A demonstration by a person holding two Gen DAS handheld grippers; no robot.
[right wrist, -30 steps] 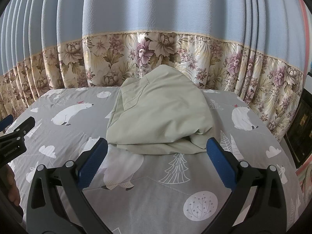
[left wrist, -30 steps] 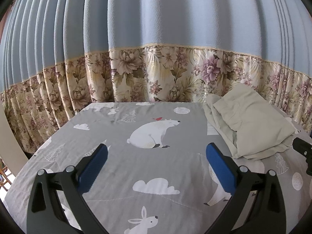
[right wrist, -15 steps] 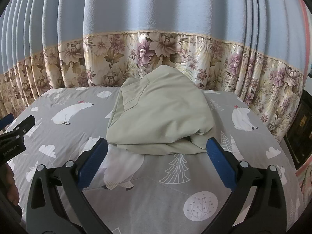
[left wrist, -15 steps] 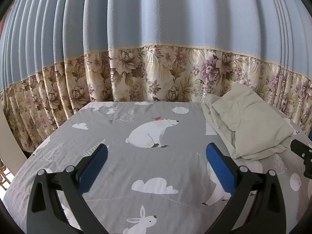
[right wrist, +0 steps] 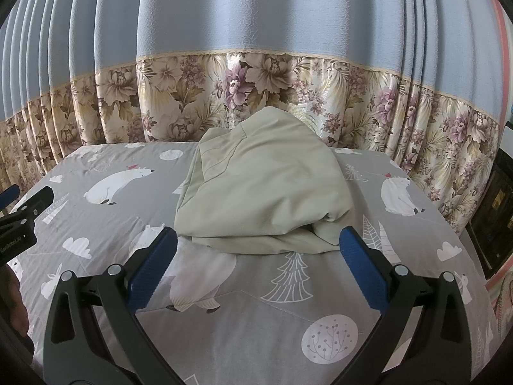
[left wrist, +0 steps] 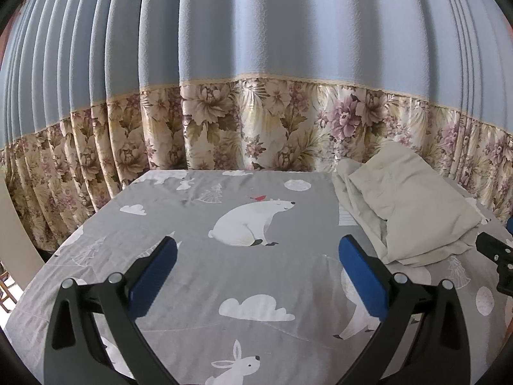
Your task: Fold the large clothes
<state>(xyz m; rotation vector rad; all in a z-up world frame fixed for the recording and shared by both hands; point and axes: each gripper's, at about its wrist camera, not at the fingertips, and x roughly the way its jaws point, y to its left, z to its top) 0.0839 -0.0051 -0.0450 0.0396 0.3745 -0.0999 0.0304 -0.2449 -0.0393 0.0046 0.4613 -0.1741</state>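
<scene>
A pale green garment (right wrist: 266, 199) lies folded in a thick bundle on the grey animal-print bedsheet (right wrist: 256, 320), just beyond my right gripper (right wrist: 256, 250), which stands open and empty with its blue pads wide apart. In the left wrist view the same garment (left wrist: 407, 211) sits at the far right. My left gripper (left wrist: 256, 256) is open over bare sheet, with the polar bear print between its pads. The tip of the right gripper (left wrist: 495, 256) shows at the right edge of the left view, and the left gripper (right wrist: 22, 211) at the left edge of the right view.
A blue curtain with a floral hem (left wrist: 256, 134) hangs along the far edge of the bed (left wrist: 192, 272). A dark piece of furniture (right wrist: 493, 218) stands past the bed's right side. A hand (right wrist: 12, 304) shows at the lower left of the right wrist view.
The left wrist view has drifted slightly, so the garment sits a little lower and nearer. Both grippers stay open and the garment has not moved.
</scene>
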